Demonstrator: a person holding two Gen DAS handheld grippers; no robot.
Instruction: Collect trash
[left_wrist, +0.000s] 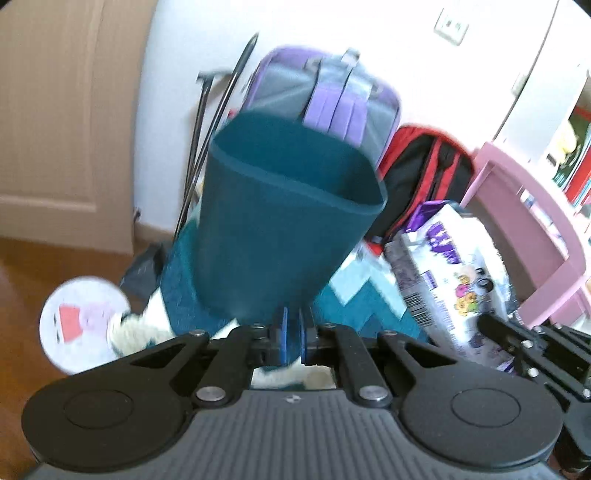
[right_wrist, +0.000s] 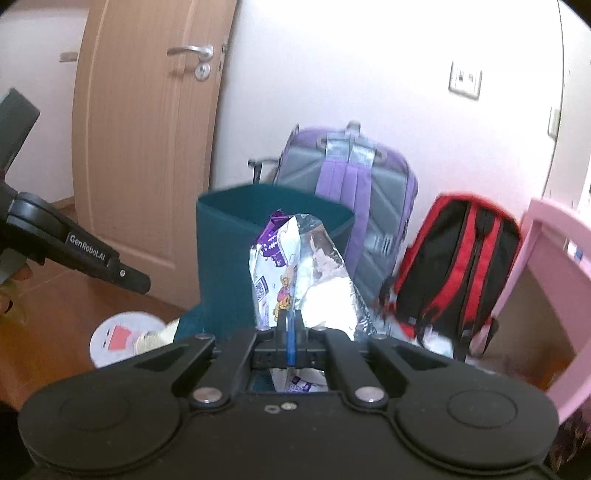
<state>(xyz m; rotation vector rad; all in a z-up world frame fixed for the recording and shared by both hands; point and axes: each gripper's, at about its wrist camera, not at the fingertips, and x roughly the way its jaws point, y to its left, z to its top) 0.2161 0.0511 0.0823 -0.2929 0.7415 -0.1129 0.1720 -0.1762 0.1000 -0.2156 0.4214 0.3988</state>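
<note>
The left gripper (left_wrist: 292, 332) has its jaws clamped on the lower wall of the teal bin (left_wrist: 284, 221), which tilts at frame center. The right gripper (right_wrist: 291, 332) has its jaws closed on a foil snack wrapper (right_wrist: 299, 273), center frame, before the bin opening. 2 backpacks stand behind: purple (right_wrist: 354, 184), red (right_wrist: 458, 266).

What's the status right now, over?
Left tool shut near teal bin base. Right tool shut on foil wrapper, in front of bin. Wrapper not in yet. Nothing blocking.
</note>
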